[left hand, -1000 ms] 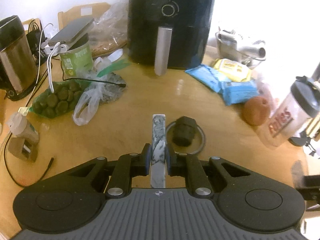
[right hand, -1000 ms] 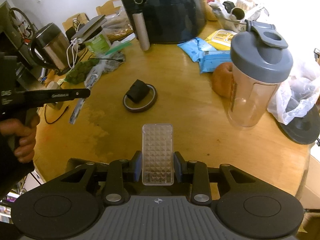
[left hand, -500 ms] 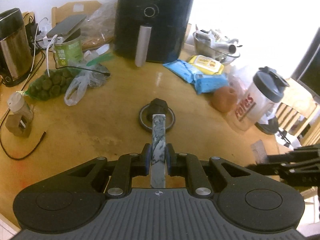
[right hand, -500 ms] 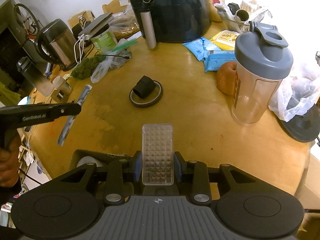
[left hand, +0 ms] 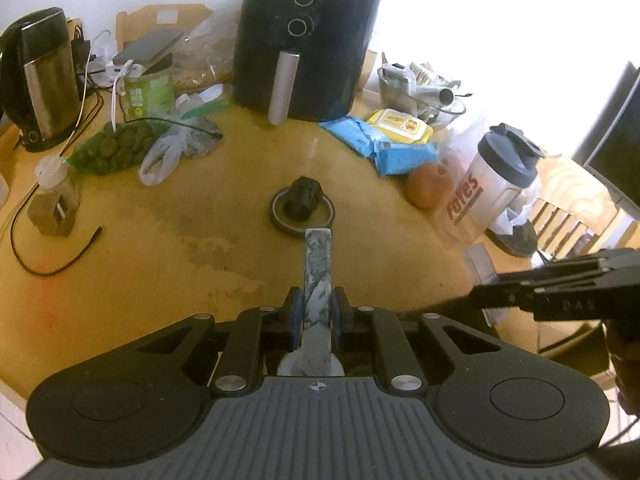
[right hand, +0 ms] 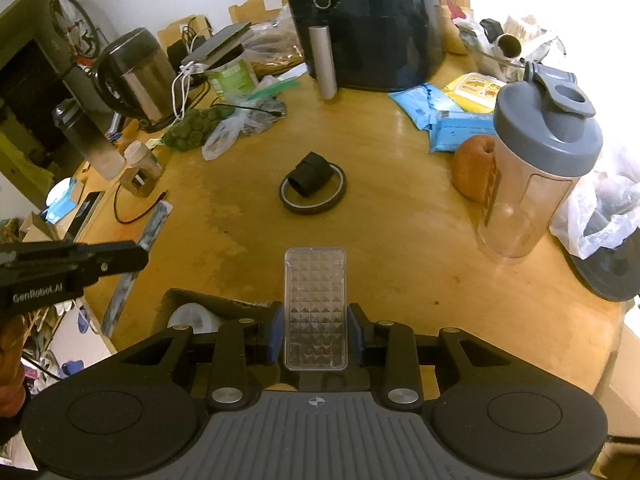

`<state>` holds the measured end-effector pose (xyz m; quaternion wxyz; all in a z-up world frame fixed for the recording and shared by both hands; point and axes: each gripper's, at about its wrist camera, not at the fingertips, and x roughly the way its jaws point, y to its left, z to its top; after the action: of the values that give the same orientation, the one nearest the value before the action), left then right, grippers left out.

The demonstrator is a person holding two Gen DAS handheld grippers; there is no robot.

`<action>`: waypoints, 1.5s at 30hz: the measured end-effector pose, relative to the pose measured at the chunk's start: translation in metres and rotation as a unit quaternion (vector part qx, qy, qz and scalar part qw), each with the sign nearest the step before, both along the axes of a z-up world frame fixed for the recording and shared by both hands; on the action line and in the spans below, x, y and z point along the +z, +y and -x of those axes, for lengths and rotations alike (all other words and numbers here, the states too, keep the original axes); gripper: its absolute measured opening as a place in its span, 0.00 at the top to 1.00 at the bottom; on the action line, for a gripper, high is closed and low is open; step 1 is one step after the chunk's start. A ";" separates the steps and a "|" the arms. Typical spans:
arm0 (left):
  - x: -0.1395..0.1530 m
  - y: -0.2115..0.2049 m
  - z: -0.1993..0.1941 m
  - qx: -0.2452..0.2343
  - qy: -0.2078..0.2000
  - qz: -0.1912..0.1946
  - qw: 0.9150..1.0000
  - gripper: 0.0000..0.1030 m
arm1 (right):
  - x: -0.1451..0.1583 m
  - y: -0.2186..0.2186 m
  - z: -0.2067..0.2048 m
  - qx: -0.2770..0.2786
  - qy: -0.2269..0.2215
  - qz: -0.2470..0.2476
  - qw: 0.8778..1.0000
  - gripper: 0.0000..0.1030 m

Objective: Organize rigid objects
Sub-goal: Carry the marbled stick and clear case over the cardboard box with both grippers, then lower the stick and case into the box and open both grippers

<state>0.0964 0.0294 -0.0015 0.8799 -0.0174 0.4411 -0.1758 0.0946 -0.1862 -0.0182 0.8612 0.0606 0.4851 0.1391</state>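
My left claw (left hand: 316,314) tilts down toward the bench (left hand: 160,240), its blue pads pinching a marbled bar (left hand: 317,276) that juts out forward. My right claw (right hand: 315,330) tilts down likewise, clamped on a clear studded block (right hand: 315,308). Each claw shows at the edge of the other's view, with my hand (right hand: 10,364) gripping the left one's handle.

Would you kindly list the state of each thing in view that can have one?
left tongs: shut on the marbled bar, held above the table.
right tongs: shut on the clear studded case.
shaker bottle: upright, lid on, flip cap open.
air fryer: drawer closed.
black block: lying inside the tape ring.
kettle: upright, lid down.
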 end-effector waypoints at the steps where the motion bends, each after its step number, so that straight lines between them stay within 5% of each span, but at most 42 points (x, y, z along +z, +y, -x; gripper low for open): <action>1: 0.000 0.000 0.003 -0.001 0.002 -0.001 1.000 0.85 | 0.000 0.001 0.001 0.001 0.001 0.000 1.000 0.65; 11: -0.006 -0.021 0.035 -0.055 0.008 -0.028 0.998 0.84 | -0.001 -0.005 0.021 0.001 0.003 -0.005 1.000 0.65; 14: -0.006 -0.029 0.044 -0.058 0.001 -0.046 0.997 0.76 | -0.001 -0.006 0.023 0.002 0.002 -0.005 1.000 0.65; 18: -0.008 -0.030 0.052 -0.031 0.003 -0.051 0.998 0.61 | -0.002 -0.011 0.031 0.003 0.005 -0.006 1.000 0.65; 42: -0.012 -0.013 0.086 0.070 0.032 -0.046 0.996 0.61 | 0.000 0.017 0.026 0.061 0.011 -0.026 0.998 0.65; 44: -0.011 -0.009 0.086 0.080 0.032 -0.046 0.995 0.61 | 0.001 0.023 0.022 0.067 0.009 -0.031 0.997 0.59; 45: -0.011 -0.006 0.087 0.084 0.032 -0.046 0.995 0.61 | 0.001 0.025 0.021 0.069 0.008 -0.032 0.997 0.45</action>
<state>0.0097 0.0229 -0.0122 0.8767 -0.0199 0.4740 -0.0800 0.0738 -0.1610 -0.0170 0.8433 0.0551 0.4902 0.2132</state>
